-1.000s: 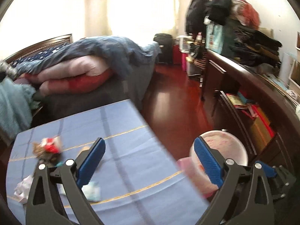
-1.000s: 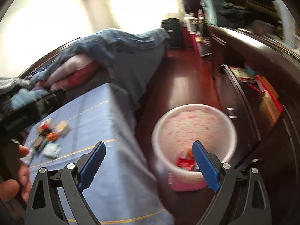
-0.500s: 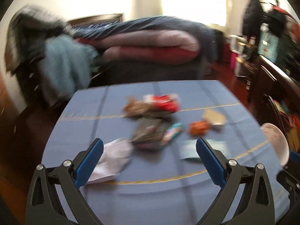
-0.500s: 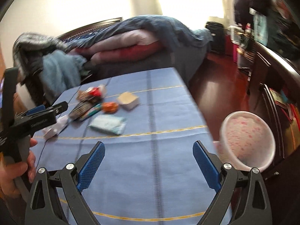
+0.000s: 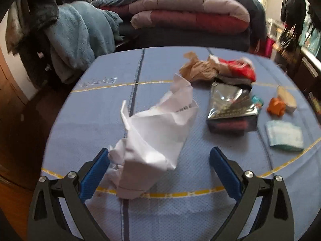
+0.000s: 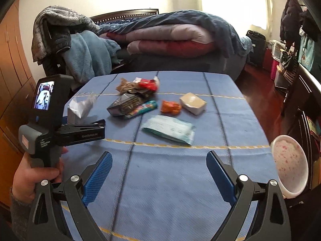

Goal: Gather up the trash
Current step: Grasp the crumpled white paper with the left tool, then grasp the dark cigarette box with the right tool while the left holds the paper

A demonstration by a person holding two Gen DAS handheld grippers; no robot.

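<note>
Trash lies on a blue tablecloth (image 5: 96,120). My left gripper (image 5: 159,170) is open, its fingers on either side of the near end of a crumpled white paper (image 5: 158,128); the left pad touches it. Farther right lie a brown paper wad (image 5: 197,70), a red wrapper (image 5: 236,69), a dark foil packet (image 5: 230,104), an orange wrapper (image 5: 276,106) and a pale tissue pack (image 5: 284,135). My right gripper (image 6: 158,172) is open and empty above bare cloth, with the tissue pack (image 6: 170,129) just ahead. A pink-speckled bin (image 6: 290,166) stands off the table's right edge.
A person's hand (image 6: 34,176) holds the left gripper's handle (image 6: 50,120) at the table's left side. A bed with folded quilts (image 6: 170,40) stands behind the table. A chair draped with blankets (image 6: 80,54) is at the back left; dark cabinets (image 6: 305,104) line the right.
Both grippers have swung left from the bin toward the table. The left one has moved in close, so the white paper now lies between its fingers.
</note>
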